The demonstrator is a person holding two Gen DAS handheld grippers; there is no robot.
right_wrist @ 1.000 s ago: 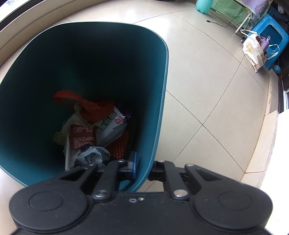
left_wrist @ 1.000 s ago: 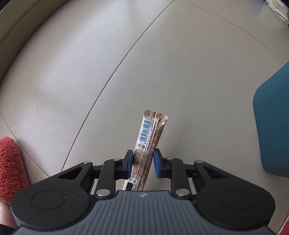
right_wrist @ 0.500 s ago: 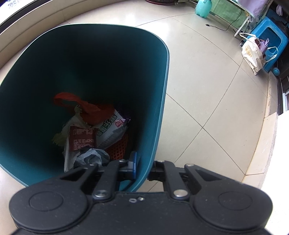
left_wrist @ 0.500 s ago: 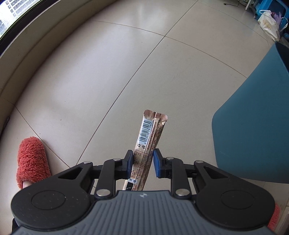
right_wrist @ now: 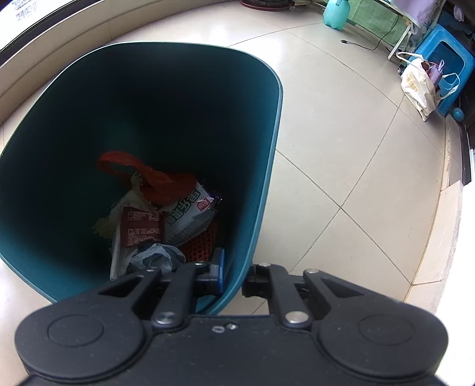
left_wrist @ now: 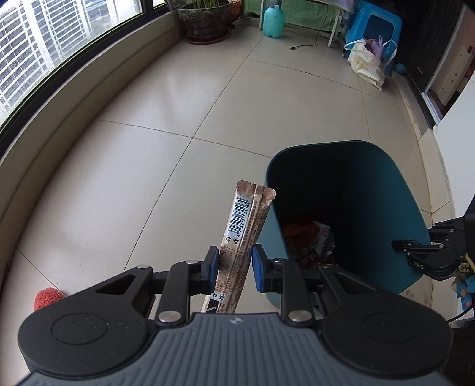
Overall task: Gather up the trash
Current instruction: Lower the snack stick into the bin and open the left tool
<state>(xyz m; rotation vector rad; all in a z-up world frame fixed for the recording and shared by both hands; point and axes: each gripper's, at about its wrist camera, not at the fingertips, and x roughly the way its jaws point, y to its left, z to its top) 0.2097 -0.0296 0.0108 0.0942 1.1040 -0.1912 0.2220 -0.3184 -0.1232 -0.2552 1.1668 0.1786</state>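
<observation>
Your left claw (left_wrist: pixel 234 268) grips upright wrapper (left_wrist: pixel 245 231); bin (left_wrist: pixel 412 225) mouth just right. Right claw (right_wrist: pixel 234 274) pinches bin rim.

Pale glossy floor tiles (left_wrist: pixel 184 98) spread ahead of the claw. A curved window (left_wrist: pixel 44 38) runs far left; a potted plant (left_wrist: pixel 206 20), blue stool (left_wrist: pixel 374 26) and white bag (left_wrist: pixel 366 63) stand far ahead.

Glossy foil, matt plastic, shiny tile

Between the blue pads, the wrapper (left_wrist: pixel 243 234) looks crinkled glossy foil (barcode printed); the teal bin (right_wrist: pixel 261 166) right of them is smooth matt plastic, the floor (left_wrist: pixel 166 124) beyond glazed tile.
</observation>
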